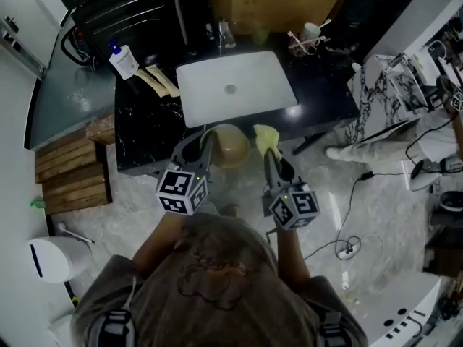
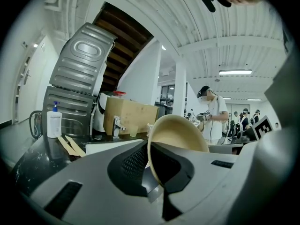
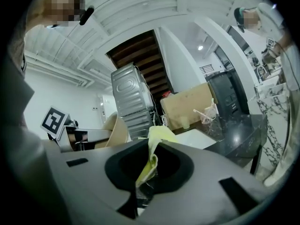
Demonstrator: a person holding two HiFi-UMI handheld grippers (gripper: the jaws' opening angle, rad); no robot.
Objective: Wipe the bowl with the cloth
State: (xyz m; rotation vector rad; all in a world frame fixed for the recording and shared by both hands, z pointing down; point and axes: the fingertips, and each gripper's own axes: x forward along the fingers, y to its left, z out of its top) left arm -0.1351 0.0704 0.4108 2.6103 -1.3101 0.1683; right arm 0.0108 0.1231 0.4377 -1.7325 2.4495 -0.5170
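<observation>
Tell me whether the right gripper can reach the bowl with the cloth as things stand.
Probably yes. The right gripper holds the cloth just beside the bowl, which the left gripper grips by its rim, and nothing visible lies between them.

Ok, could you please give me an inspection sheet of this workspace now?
Surface: black counter with white sink.
Job's things: bowl, tilted; yellow cloth beside it.
Clutter: pump bottle, wooden sticks, cardboard box behind the sink.
Tools: left tool shut on bowl's rim; right tool shut on cloth.
Cables: white cable on floor, right side.
Surroundings: another person right of counter; wooden pallet at left.
</observation>
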